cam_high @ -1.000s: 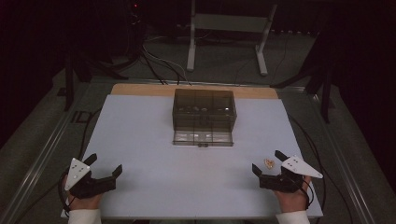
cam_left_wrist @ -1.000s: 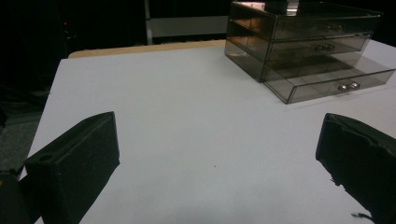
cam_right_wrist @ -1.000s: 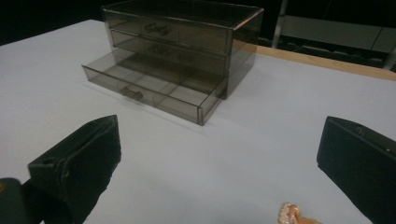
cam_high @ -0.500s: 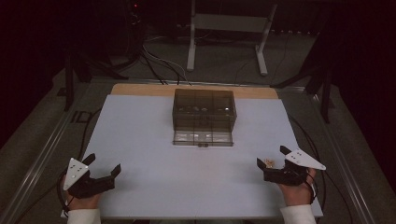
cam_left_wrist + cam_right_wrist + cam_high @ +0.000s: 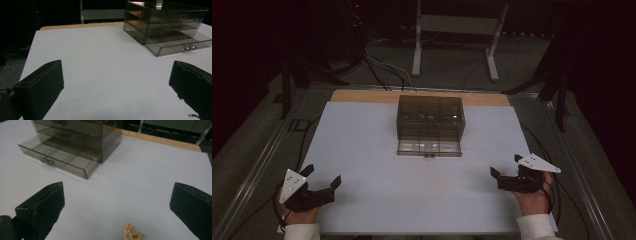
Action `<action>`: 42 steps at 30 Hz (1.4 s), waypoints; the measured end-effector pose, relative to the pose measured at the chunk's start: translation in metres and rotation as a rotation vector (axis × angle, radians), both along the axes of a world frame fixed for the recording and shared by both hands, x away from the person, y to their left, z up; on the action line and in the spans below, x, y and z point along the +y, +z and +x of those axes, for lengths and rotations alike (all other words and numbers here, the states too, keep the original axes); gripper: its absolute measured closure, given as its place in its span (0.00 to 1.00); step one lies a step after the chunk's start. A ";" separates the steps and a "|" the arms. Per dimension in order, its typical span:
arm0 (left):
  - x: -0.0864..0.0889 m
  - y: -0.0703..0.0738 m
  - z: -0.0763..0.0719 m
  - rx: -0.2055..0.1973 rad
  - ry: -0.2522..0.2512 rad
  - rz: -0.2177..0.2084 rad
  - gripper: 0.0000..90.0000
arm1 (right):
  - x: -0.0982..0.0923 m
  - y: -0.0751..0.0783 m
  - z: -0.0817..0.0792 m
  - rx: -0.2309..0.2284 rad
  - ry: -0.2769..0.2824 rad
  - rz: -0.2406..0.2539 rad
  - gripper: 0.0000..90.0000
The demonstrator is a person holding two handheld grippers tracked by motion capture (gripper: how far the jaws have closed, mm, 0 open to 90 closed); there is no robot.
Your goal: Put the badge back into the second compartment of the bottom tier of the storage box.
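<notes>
Looking down on the white sheet (image 5: 377, 150), we see a smooth, matte surface with a strip of bare wood (image 5: 362, 96) showing past its far edge. Near that far edge, at the middle, stands a chest (image 5: 430, 124) of smoky clear plastic, boxy, with three shallow drawers stacked. Its bottom drawer (image 5: 429, 147) is pulled out toward us, its front bearing a small metal handle (image 5: 47, 161).

Our left gripper (image 5: 319, 179) rests at the sheet's near left corner, well apart from the chest, jaws spread wide with bare sheet between them. Our right gripper (image 5: 507, 172) sits at the near right corner, jaws likewise spread and pinching nothing. Both have blocky black jaws with a dull, rubbery look, and each carries a pale three-cornered plate.

A small charm (image 5: 132, 233) lies on the sheet between the right gripper's jaws, touching neither, closer to the camera than their tips. It is lumpy in outline, orange and cream with a glossy finish; its lower part is cut off at the right gripper view's bottom edge, so we cannot tell its full shape. From above it is hidden behind the gripper. It is well apart from the chest.

Small things in the chest's top are too dim to make out. Beyond the sheet the room falls into darkness.
</notes>
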State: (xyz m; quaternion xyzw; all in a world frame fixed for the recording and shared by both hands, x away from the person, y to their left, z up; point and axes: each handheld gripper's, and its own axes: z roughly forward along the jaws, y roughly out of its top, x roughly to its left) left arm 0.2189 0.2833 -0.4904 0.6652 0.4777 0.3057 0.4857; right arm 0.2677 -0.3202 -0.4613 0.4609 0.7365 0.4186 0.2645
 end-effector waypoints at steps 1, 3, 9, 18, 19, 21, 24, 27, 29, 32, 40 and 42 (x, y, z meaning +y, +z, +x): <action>0.000 0.000 0.000 0.000 0.000 0.000 0.00 | -0.001 -0.001 0.001 0.005 0.001 -0.007 0.00; 0.000 0.000 0.000 0.000 0.000 0.000 0.00 | -0.002 -0.002 0.003 0.020 -0.004 -0.012 0.00; 0.000 0.000 0.000 0.001 0.000 -0.002 0.00 | -0.006 -0.005 0.009 0.062 -0.016 -0.027 0.00; 0.000 -0.001 0.001 0.003 -0.002 -0.003 0.00 | -0.016 -0.012 0.020 0.121 -0.046 -0.025 0.00; 0.000 -0.001 0.001 0.003 -0.002 -0.004 0.00 | -0.017 -0.013 0.021 0.130 -0.048 -0.025 0.00; 0.000 -0.001 0.001 0.005 -0.002 -0.004 0.00 | -0.018 -0.014 0.023 0.156 -0.053 -0.025 0.02; 0.000 -0.002 0.002 0.011 -0.006 -0.001 0.00 | -0.021 -0.016 0.025 0.195 -0.055 -0.031 0.07; -0.001 -0.002 0.002 0.013 -0.007 -0.001 0.00 | -0.023 -0.018 0.028 0.245 -0.056 -0.027 0.15; -0.001 -0.002 0.002 0.014 -0.006 -0.002 0.00 | -0.023 -0.020 0.028 0.275 -0.060 -0.036 0.21; -0.001 -0.003 0.003 0.018 -0.007 -0.001 0.00 | -0.022 -0.023 0.027 0.301 -0.056 -0.043 0.30; -0.001 -0.004 0.003 0.021 -0.008 -0.003 0.00 | -0.022 -0.033 0.029 0.378 -0.053 -0.080 0.49; -0.001 -0.004 0.003 0.021 -0.008 -0.002 0.00 | -0.022 -0.035 0.030 0.391 -0.055 -0.082 0.54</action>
